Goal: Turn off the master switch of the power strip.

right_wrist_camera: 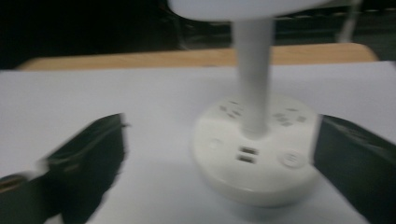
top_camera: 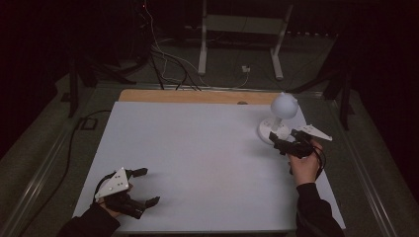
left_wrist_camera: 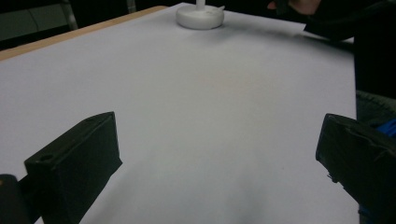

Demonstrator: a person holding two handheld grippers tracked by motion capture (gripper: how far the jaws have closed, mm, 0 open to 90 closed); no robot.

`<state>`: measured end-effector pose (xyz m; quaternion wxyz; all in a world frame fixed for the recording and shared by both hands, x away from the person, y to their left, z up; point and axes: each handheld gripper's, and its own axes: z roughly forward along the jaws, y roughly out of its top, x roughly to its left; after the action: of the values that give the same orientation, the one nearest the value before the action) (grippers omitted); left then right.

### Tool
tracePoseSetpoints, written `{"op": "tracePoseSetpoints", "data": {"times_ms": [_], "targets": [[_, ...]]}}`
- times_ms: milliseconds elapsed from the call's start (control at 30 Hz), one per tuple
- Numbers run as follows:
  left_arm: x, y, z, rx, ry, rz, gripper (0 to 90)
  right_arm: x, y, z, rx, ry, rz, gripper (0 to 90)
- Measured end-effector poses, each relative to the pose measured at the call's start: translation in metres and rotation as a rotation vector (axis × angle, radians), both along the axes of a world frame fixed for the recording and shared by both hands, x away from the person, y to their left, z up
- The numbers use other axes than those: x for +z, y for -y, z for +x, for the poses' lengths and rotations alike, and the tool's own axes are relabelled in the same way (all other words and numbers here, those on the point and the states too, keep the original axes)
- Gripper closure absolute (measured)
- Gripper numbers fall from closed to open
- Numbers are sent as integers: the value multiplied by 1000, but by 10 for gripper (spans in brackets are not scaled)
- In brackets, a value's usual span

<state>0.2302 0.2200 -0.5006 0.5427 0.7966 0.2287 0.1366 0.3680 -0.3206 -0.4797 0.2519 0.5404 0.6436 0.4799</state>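
A white desk lamp (top_camera: 277, 118) with a round head and a thin stem stands on the white table (top_camera: 197, 158) at the far right. Its round base (right_wrist_camera: 254, 154) carries sockets, USB ports and a button. My right gripper (top_camera: 281, 139) hovers just in front of the base, jaws open wide with the base between and beyond them (right_wrist_camera: 219, 158). Over the near left corner of the table, my left gripper (top_camera: 146, 186) is open with nothing between its jaws (left_wrist_camera: 219, 154). The lamp base (left_wrist_camera: 200, 16) lies far ahead of it.
A wooden strip (top_camera: 197, 96) runs along the table's far edge. Beyond it, cables (top_camera: 168, 59) lie on the dark floor beside a white stand frame (top_camera: 242, 34). A metal rail (top_camera: 44, 168) runs along the table's left side.
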Motion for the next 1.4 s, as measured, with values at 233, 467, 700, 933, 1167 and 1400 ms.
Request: {"op": "tracePoseSetpoints", "data": {"times_ms": [233,467,700,933,1167,1400], "targets": [[1,-2,-3,-1,4,-2,3,4,-9,-4,34,-14,-41,7],[1,-2,-3,1,5,-5,3,9,-24,-17,84,20,-45,7],[1,-3,-3,-1,3,-6,3,13,-36,-37,161,40,-23,7],[1,-2,-4,-2,7,-2,3,15,-47,-54,216,49,-23,6],[1,-2,-4,-3,5,-1,3,12,-52,-73,272,47,-10,7],[1,-2,-4,1,4,-1,3,3,-51,-90,326,30,-2,7]]}}
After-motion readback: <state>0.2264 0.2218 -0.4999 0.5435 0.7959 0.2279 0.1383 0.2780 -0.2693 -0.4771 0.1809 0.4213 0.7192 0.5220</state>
